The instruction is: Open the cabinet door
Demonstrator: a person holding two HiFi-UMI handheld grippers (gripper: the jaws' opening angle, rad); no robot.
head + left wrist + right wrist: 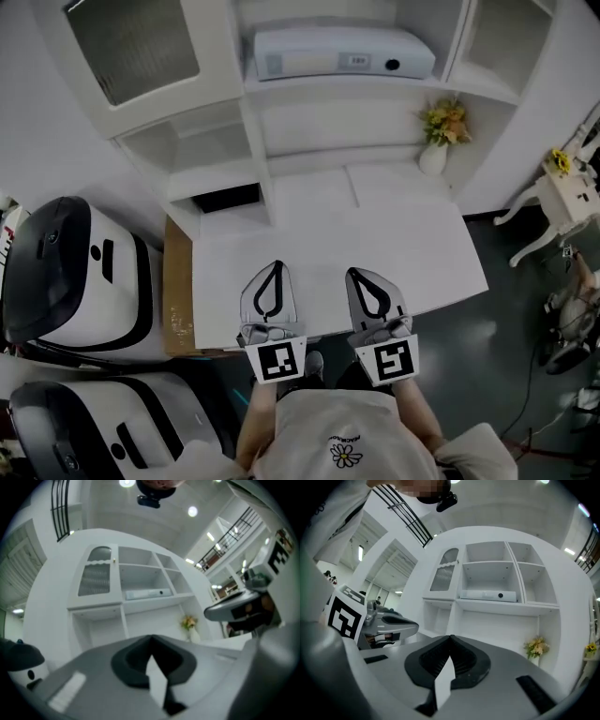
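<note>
Here, at far left, two white-and-black machines (66, 281) stand beside the desk (422, 244). Brown cardboard (178, 300) lies between them and the desk's left edge.

A white shelf unit (309, 122) stands on the far side of the desk. The door (131, 47), a white frame round a ribbed pane with an arched top, fills the unit's upper left compartment. It sits flush in its frame, closed, with a small knob (114, 561) on its right edge. Open cubbies lie below it.

The left tongs (277, 268) hover over the near part of the desk, well short of the unit and well apart from the door. Their tips are pressed together with nothing between them. Just beside them, the right tongs (353, 274) are likewise pinched to a point and empty, aimed toward the shelves. Each carries a marker cube (277, 361) at its rear, close to the person's body.

Further right, a long white box (342, 52) lies on the middle shelf, right of the door. A vase (433, 157) of yellow and orange flowers stands on the desk at the unit's right corner. At far right, apart from the desk, a small white side table (562, 202) bears yellow flowers.
</note>
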